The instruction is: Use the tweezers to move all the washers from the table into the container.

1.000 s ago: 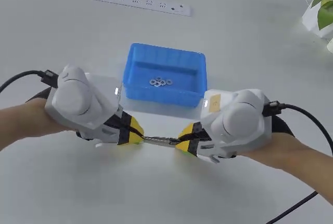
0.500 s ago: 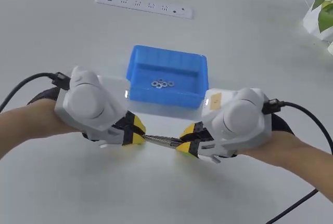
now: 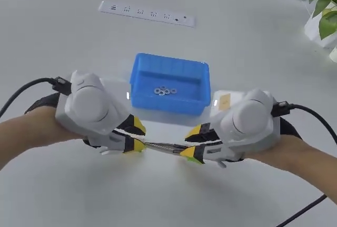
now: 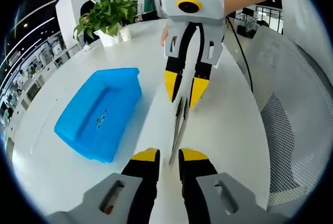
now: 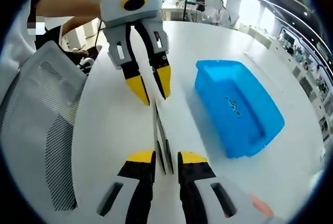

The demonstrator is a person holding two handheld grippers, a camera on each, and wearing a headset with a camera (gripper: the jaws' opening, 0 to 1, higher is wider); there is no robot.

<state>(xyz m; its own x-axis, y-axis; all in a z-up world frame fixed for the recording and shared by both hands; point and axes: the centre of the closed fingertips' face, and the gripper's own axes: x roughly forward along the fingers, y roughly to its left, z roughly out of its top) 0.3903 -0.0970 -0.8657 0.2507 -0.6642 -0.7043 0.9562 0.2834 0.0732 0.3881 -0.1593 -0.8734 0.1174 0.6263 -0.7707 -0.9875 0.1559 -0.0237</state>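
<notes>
Left tongs (image 3: 136, 136) have parted; right tongs (image 3: 194, 142) grip tweezers (image 3: 163, 146).

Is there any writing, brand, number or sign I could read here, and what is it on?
No text can be read.
Yellow sticker on the right gripper: marks too small to read.
Power strip: markings beside its sockets too blurred to read.
Blue container: no label visible.

Tweezers (image 3: 163, 146) front and centre, container (image 3: 169, 84) right behind!
They run from the left gripper (image 3: 139, 138) across to the right gripper (image 3: 190, 142). The washers (image 3: 165, 90) lie in the container, a power strip (image 3: 146, 14) sits farther back on the table (image 3: 253, 42), and a plant (image 3: 321, 6) stands far right.
</notes>
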